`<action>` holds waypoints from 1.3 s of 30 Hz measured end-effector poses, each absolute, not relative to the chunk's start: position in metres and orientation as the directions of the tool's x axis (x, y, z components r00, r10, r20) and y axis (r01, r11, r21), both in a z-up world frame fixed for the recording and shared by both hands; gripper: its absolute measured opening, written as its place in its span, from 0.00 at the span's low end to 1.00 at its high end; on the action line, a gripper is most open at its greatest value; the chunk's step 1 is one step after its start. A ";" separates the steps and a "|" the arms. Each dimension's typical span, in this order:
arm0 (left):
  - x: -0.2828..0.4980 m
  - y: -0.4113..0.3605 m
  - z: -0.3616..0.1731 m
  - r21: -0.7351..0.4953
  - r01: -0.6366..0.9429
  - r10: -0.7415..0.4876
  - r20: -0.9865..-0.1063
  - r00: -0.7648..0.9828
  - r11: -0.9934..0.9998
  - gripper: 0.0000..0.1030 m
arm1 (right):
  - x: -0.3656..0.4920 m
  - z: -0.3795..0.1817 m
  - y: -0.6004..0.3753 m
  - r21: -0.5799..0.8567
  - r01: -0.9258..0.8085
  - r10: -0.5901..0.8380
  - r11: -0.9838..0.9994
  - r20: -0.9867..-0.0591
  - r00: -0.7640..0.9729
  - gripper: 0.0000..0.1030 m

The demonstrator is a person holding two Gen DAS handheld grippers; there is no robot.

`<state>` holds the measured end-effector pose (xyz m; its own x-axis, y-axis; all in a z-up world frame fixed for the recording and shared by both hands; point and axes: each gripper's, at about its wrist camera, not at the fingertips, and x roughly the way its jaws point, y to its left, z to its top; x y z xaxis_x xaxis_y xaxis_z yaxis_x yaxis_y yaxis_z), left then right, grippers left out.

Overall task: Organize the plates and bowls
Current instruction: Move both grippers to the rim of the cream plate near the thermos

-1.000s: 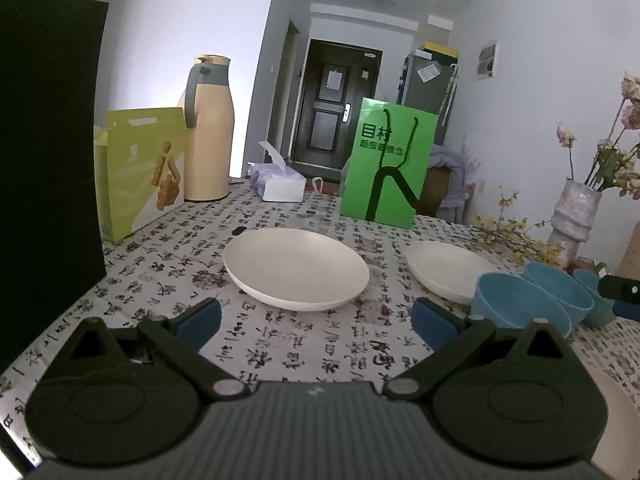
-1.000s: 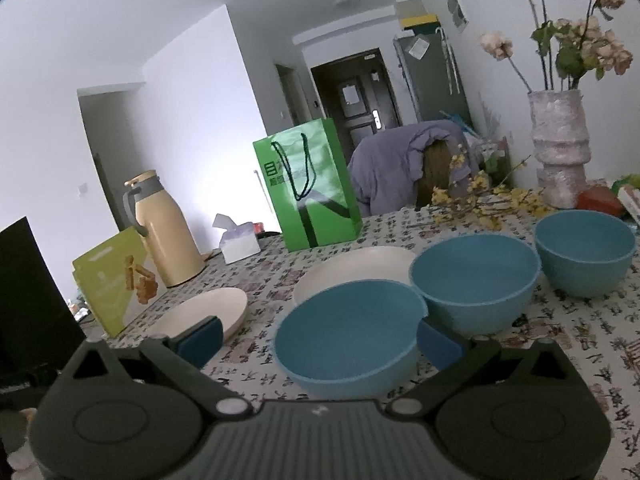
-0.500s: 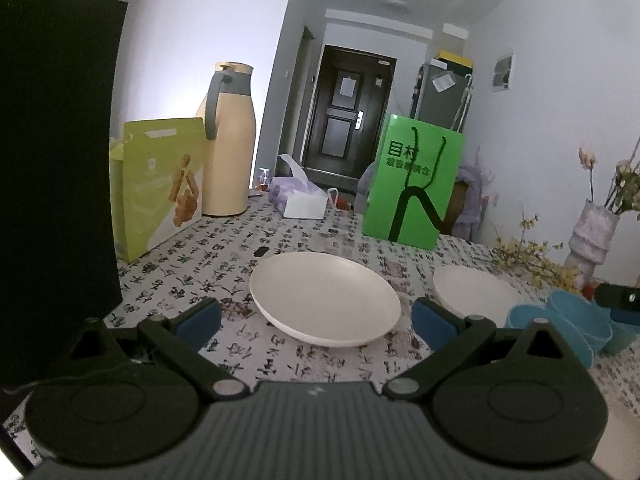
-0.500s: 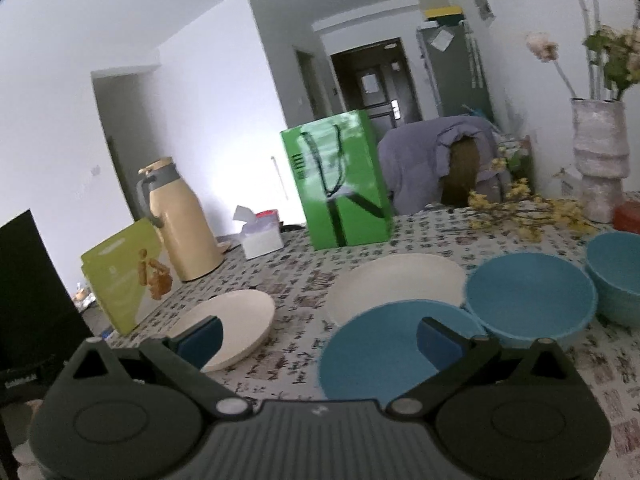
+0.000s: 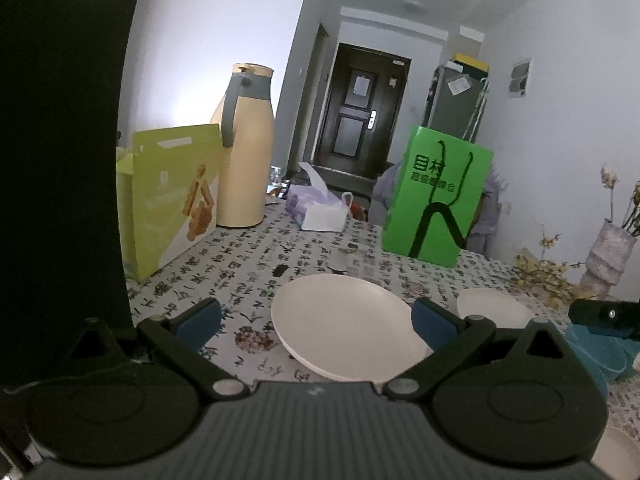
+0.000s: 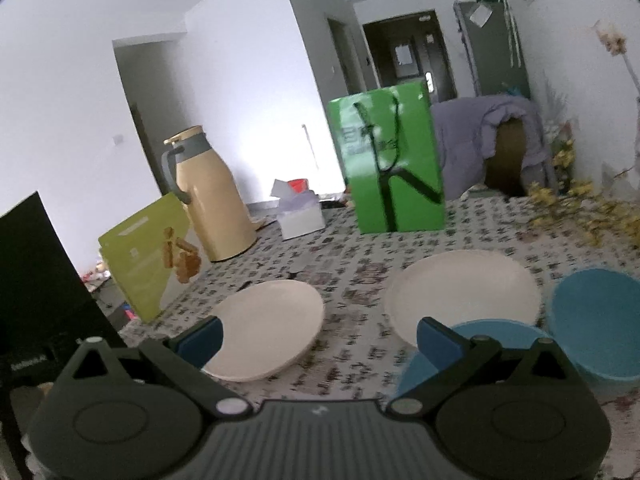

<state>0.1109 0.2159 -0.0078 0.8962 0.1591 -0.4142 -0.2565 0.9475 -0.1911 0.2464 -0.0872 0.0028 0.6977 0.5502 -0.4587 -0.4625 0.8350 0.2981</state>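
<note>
While both plates lie apart on the surface, the left tool (image 5: 316, 320), spread wide and empty just before the near plate (image 5: 346, 326), should slip one finger under its rim, as the right tool (image 6: 318, 334) hovers empty, spread, plates ahead

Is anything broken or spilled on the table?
Nothing looks broken or spilled. The two cream plates sit flat and apart on the tablecloth, and the blue bowls stand upright. They just haven't been stacked yet.
</note>
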 end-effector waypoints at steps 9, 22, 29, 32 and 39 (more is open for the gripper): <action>0.136 0.229 -0.004 -0.190 -0.294 0.185 -0.444 0.877 0.937 1.00 | 0.279 0.005 -0.049 0.302 -0.478 0.563 0.825 -0.503 0.655 1.00; 0.180 0.246 -0.012 -0.191 -0.347 0.218 -0.489 0.845 0.918 1.00 | 0.332 -0.004 -0.007 0.276 -0.471 0.540 0.838 -0.544 0.642 1.00; 0.201 0.255 -0.021 -0.208 -0.374 0.224 -0.516 0.827 0.904 1.00 | 0.357 -0.015 0.011 0.270 -0.463 0.526 0.844 -0.587 0.616 1.00; 0.212 0.260 -0.024 -0.233 -0.382 0.211 -0.534 0.819 0.894 1.00 | 0.366 -0.023 0.016 0.267 -0.451 0.513 0.852 -0.605 0.609 1.00; 0.236 0.268 -0.038 -0.254 -0.400 0.199 -0.569 0.798 0.880 1.00 | 0.381 -0.045 0.026 0.265 -0.448 0.503 0.853 -0.643 0.577 0.99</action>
<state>0.2364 0.2678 -0.0382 0.7982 0.1989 -0.5686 -0.4004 0.8804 -0.2540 0.3813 0.0260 -0.0446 0.5771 0.5032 -0.6433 -0.4485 0.8535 0.2654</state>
